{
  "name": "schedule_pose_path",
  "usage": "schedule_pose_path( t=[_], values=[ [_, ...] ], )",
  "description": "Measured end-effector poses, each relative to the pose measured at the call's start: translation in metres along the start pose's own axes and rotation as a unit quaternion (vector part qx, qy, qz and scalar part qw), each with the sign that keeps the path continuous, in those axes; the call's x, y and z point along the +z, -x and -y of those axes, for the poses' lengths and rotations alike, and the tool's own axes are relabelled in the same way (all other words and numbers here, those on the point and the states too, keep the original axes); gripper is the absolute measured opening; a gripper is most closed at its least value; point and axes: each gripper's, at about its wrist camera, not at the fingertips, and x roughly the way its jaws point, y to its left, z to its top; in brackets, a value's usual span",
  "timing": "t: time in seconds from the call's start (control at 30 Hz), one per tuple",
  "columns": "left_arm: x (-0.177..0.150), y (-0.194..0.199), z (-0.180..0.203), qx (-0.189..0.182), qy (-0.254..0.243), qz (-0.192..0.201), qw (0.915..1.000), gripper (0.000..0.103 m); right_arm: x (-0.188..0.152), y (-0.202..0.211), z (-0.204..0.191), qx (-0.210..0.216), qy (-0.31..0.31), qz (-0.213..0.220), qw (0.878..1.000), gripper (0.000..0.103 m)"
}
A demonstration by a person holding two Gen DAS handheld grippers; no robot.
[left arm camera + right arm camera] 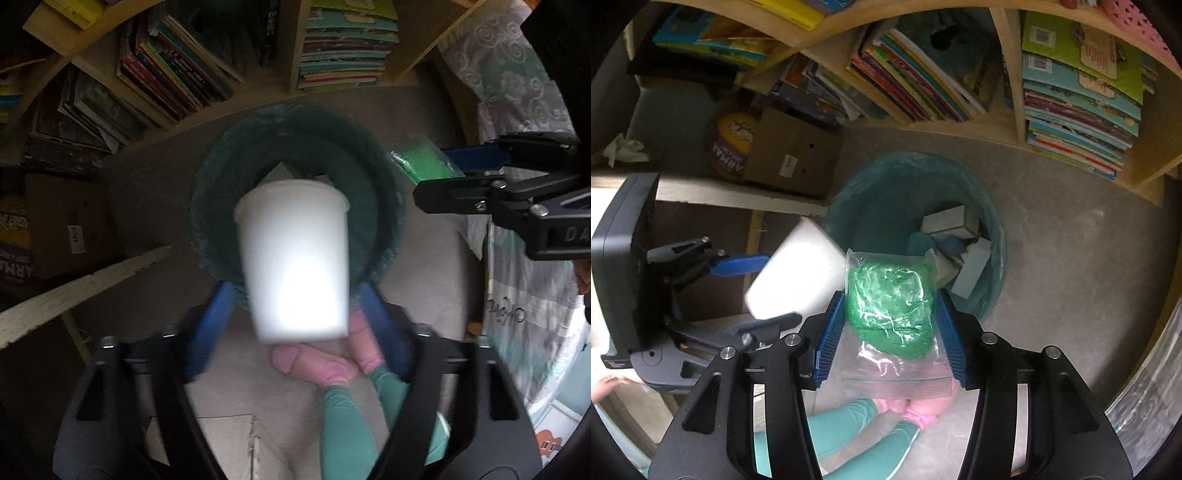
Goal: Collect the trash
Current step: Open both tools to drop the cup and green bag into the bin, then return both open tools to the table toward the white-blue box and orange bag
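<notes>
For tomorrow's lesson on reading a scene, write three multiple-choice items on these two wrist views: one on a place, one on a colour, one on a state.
1. Where does the white foam cup sit in the left wrist view?
A. over the mouth of the round bin with the green liner
B. on a bookshelf
C. inside the cardboard box

2. What colour is the crumpled stuff in the clear plastic zip bag?
A. red
B. green
C. yellow

3. What is the state of the bin?
A. empty
B. tipped over
C. upright, with boxes in it

Key: 1 A, the bin's rim rings the cup from above. 2 B, green shows through the clear film. 3 C, the right wrist view shows pale boxes inside.
</notes>
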Motion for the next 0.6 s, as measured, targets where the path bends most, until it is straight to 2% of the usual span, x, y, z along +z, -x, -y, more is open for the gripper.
schedule_pose_path(
  t=[0.03, 0.13, 0.33, 0.6],
  values=[
    [0.001, 0.001, 0.002, 0.005, -0.008, 0.003, 0.9999, 0.080, 0.000, 0.000, 0.002, 0.001, -0.007, 0.004, 1.000, 0.069],
    [0.003, 0.006, 0.001, 0.013, -0.017, 0.009, 0.9997, 0.086, 0.002, 0.007, 0.003, 0.011, -0.021, 0.022, 0.999, 0.069],
    [0.001, 0.021, -0.001, 0.012, -0.015, 0.020, 0.9996, 0.086, 0.004, 0.020, -0.002, 0.003, -0.009, 0.022, 1.000, 0.070],
    [-0.006, 0.058, 0.003, 0.008, -0.015, 0.041, 0.9990, 0.086, 0.004, 0.061, -0.020, 0.004, 0.000, 0.042, 0.999, 0.070]
  ],
)
